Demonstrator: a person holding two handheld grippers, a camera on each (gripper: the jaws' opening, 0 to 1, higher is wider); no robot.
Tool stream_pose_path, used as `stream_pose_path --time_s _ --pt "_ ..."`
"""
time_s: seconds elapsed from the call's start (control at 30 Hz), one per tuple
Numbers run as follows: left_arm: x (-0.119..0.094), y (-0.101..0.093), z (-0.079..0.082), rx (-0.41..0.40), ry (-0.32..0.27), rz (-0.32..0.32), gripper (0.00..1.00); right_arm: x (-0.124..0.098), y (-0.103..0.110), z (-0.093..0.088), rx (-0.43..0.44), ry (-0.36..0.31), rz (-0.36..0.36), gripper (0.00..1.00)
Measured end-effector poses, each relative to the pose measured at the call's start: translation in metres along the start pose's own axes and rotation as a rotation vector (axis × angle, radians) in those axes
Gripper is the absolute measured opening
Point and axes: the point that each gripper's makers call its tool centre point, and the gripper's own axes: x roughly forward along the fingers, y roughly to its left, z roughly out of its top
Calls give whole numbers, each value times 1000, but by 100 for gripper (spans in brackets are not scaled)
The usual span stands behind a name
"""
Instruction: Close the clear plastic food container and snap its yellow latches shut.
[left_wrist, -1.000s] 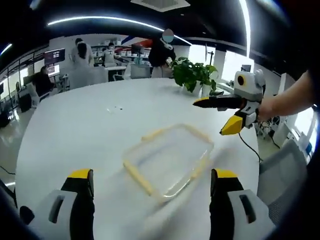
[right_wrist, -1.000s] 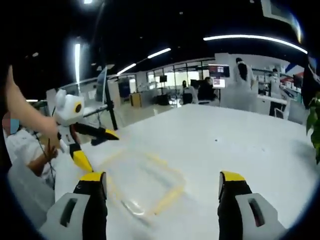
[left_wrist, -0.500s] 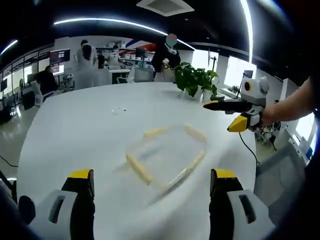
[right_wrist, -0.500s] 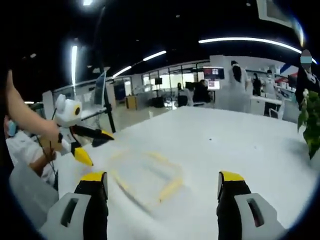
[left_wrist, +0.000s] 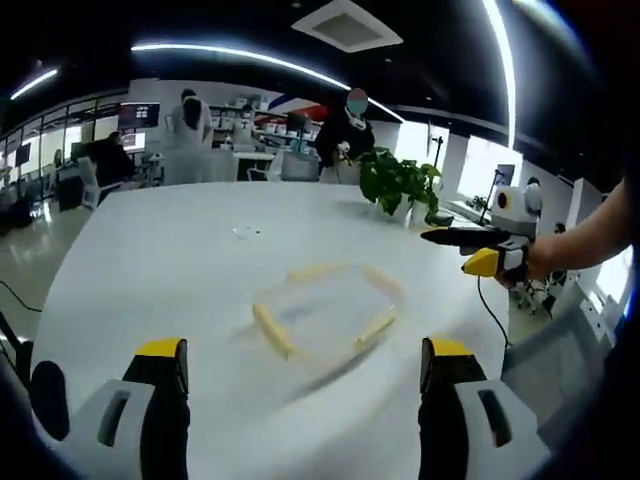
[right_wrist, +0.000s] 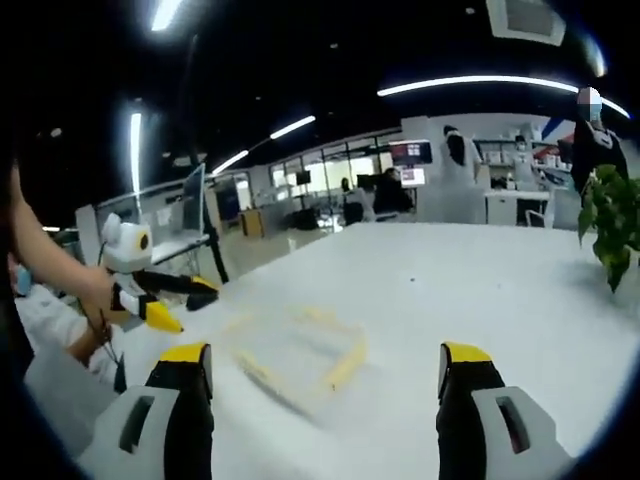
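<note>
On the white counter (left_wrist: 150, 260), near its middle, sits the clear container (left_wrist: 322, 315), blurred, its yellow latches (left_wrist: 272, 330) along the rim; latch state unreadable. Left tool (left_wrist: 300, 400) open, jaws spread wide, above the counter short of the container. Right tool (right_wrist: 320, 405) likewise open, holding nothing. Potted plant (left_wrist: 398, 182) at the far edge.

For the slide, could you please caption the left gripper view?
Open left gripper faces the clear container on the white table; right gripper alongside.
</note>
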Motion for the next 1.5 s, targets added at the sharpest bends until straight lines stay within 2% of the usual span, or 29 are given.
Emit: stream_pose_path --time_s 0.2,0.47,1.03,1.5 --pt "-11 -6 -1 -20 -26 2 97 -12 1 -1 14 -10 -16 94" --pt "-22 -16 -2 -8 -42 -6 96 -26 7 0 18 -22 -28 94" --pt "-44 -38 -16 -22 -57 -3 96 -46 22 -6 44 -49 -47 93" --pt "-55 -54 -23 -62 -68 -11 95 -65 29 -12 32 -41 -58 93"
